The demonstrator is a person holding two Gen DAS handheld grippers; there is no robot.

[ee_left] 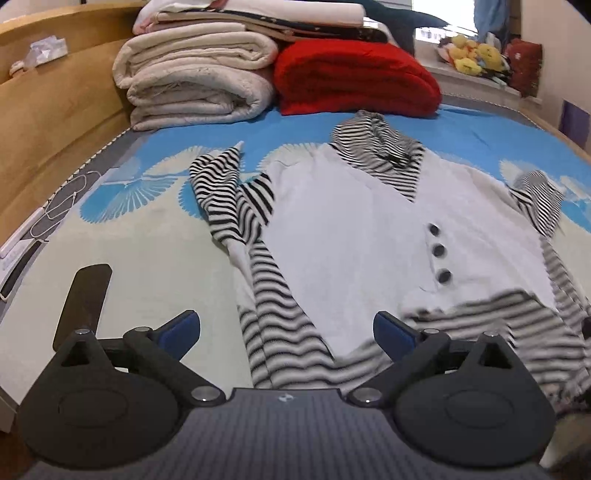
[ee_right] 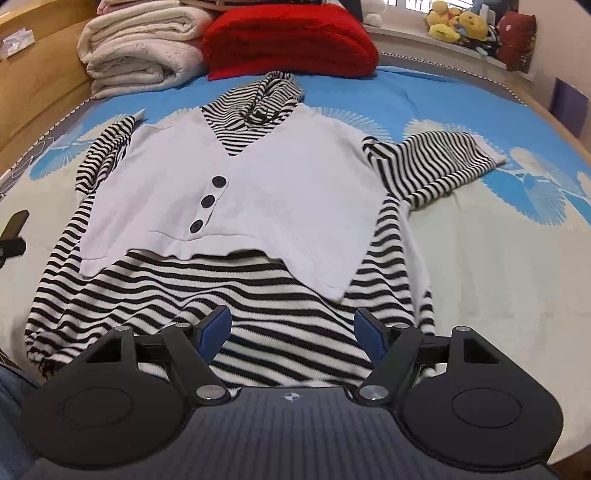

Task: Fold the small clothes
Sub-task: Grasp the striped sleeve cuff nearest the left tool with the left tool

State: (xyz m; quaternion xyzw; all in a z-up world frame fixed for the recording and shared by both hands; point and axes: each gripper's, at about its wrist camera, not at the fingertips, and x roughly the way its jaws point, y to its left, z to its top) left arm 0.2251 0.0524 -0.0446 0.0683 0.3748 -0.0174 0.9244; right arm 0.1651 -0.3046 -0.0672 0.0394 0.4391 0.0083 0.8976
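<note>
Both grippers are over the bed, angled down at the garment, neither holding anything.

Left gripper [ee_left: 286, 332]: jaws spread wide, nothing between the blue pads [ee_left: 181, 328]. The striped sleeve [ee_left: 236, 199] and side hem of the sweater [ee_left: 351, 236] lie just ahead of it and slightly to its right; the bare pale bedsheet [ee_left: 155, 251] is to its left. No contact with cloth visible.

Right gripper [ee_right: 291, 328]: jaws parted, narrower than the left's, pads clear of fabric. It hangs over the striped lower hem, which fills the gap between the fingers from above but is not pinched.

Sweater: black-and-white striped with a white vest-style front panel [ee_right: 280, 184], laid flat and face-up on the blue-and-cream sheet. Three dark buttons [ee_right: 208, 201] run down the panel, ahead-left of the right gripper. Striped collar [ee_right: 258, 99] at the far end. One sleeve [ee_right: 436, 166] is spread out ahead-right of the right gripper; the other is bunched and folded back on itself, ahead of the left gripper.

Beyond the collar: folded cream blankets [ee_right: 136, 51] and a red blanket [ee_right: 288, 40] stacked at the head of the bed. Wooden bed frame [ee_left: 55, 110] far left of the left gripper. Yellow plush toys [ee_right: 454, 22] on the sill, far ahead-right.

Left-wrist view shows motion blur on the near hem.
</note>
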